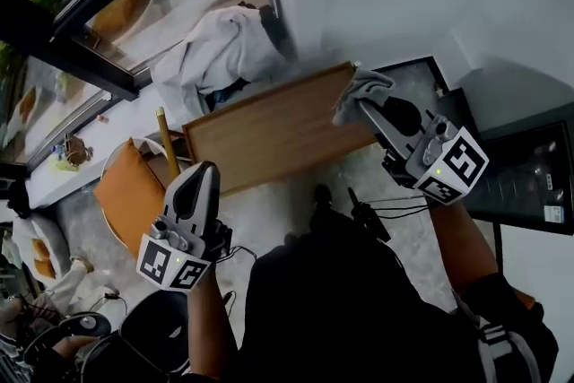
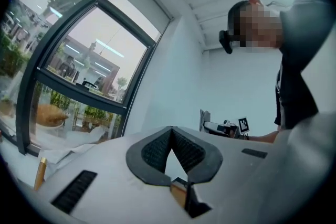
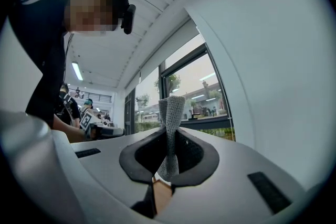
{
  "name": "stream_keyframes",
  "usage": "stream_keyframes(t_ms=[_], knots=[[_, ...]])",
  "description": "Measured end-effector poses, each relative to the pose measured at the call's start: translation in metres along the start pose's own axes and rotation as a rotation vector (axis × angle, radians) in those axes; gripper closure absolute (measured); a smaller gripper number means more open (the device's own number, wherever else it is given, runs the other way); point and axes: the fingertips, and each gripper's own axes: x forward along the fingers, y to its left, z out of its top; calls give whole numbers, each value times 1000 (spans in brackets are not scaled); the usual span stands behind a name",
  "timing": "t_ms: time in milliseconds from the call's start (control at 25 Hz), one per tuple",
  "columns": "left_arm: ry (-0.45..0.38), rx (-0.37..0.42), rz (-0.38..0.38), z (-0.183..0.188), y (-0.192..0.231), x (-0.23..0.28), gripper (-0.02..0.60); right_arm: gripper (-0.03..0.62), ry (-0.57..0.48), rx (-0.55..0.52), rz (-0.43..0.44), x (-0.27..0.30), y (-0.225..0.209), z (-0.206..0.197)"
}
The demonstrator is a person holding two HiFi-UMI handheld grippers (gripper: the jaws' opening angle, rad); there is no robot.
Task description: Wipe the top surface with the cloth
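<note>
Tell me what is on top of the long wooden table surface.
Only a grey knitted cloth, pinched in the right hand-held gripper, sits over the right end of the wooden surface. The wood beneath it is covered.

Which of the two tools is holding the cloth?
The right tool: a grey cloth is pinched between its jaws. The left tool is shut with nothing in it.

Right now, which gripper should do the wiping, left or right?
Right, probably. The right gripper is shut on the grey cloth at the right end of the wooden top. The left gripper is shut on nothing, off its near edge.
</note>
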Motion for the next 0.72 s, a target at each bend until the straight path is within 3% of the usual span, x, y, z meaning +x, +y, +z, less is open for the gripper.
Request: stream_keyframes(t_ms=[200,480,720], knots=[[-23,4,-25,3,-15,-46,571,556,-7,126,-28,-14,39,-4],[-19,-25,-23,-22,-41,-141,571,556,18,166,16,-35,136,-26],[17,-22,-39,-45,-64,-185,571,557,15,263,47,-57,186,-47]])
